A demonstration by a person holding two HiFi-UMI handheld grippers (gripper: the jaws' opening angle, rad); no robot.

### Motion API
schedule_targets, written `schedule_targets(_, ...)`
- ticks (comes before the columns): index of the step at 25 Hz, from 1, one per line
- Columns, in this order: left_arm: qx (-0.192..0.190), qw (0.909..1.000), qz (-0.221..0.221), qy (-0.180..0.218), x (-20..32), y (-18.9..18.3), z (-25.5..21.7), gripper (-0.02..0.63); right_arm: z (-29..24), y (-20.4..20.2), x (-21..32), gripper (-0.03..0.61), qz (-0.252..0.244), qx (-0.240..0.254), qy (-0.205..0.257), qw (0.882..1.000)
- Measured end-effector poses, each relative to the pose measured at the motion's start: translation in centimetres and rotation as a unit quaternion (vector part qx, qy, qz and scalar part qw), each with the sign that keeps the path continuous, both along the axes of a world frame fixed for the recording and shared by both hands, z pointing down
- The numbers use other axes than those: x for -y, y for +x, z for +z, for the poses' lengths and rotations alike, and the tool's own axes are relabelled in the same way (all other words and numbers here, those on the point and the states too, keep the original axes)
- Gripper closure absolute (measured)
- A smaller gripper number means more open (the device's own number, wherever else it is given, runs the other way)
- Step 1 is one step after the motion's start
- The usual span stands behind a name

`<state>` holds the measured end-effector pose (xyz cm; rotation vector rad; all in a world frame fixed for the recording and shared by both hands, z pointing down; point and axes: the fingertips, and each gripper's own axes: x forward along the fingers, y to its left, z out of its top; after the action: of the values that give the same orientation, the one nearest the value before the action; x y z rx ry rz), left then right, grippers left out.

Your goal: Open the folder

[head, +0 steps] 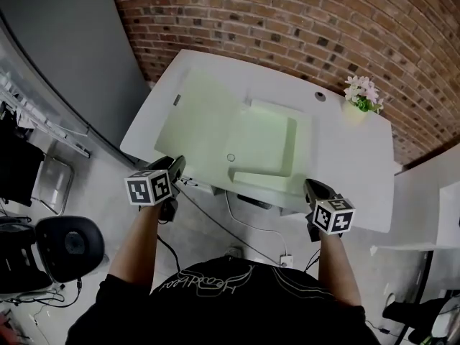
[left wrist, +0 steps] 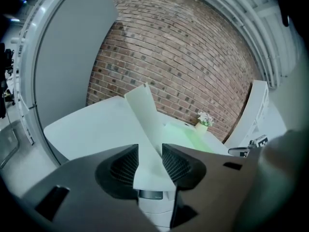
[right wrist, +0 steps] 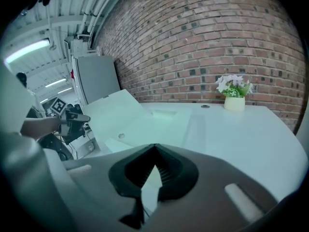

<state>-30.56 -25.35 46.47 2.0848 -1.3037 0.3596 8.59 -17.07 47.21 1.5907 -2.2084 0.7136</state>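
Nearest, the left hand-held gripper [left wrist: 150,152] has its jaws wide apart with the folder's raised cover [left wrist: 145,111] standing loosely between them, while the right hand-held gripper [right wrist: 154,149] at the bench's near edge has its jaws closed tip to tip, and whether they pinch anything cannot be told. Beyond them the pale green folder [head: 262,144] lies spread open across the middle of the white bench [head: 348,175], its left cover lifted off the surface toward the left hand-held gripper. Farther back a small pot of flowers [head: 361,98] stands at the bench's far right corner, before the brick wall [head: 287,20].
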Motion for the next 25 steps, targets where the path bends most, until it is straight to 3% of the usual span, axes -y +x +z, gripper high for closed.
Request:
schedule_targets(9,-0.01,0.9972,0.05,0.055,-5.0,4.2,-5.0,0.48,-7.7,-1.7,-5.5,0.577,-0.029,0.082,0.081,0.993)
schedule_targets(13,-0.034,0.9905,0.108,0.079,-10.5,8.4,-7.9,0.482,-11.8,-3.1,-10.5,0.577,-0.075,0.114,0.116,0.984)
schedule_targets(19,-0.08,0.9552,0.253,0.13,-21.9,16.9,-13.1,0.483,-16.6,-6.3,-19.3,0.577,-0.153,0.137,0.163,0.965)
schedule_targets(22,-0.119,0.9383,0.3,0.125,-27.5,19.4,-14.9,0.484,-18.1,-7.7,-23.5,0.577,-0.18,0.142,0.181,0.956)
schedule_targets(25,-0.156,0.9242,0.328,0.116,-32.2,21.0,-16.4,0.488,-19.8,-8.6,-27.4,0.577,-0.19,0.192,0.192,0.943)
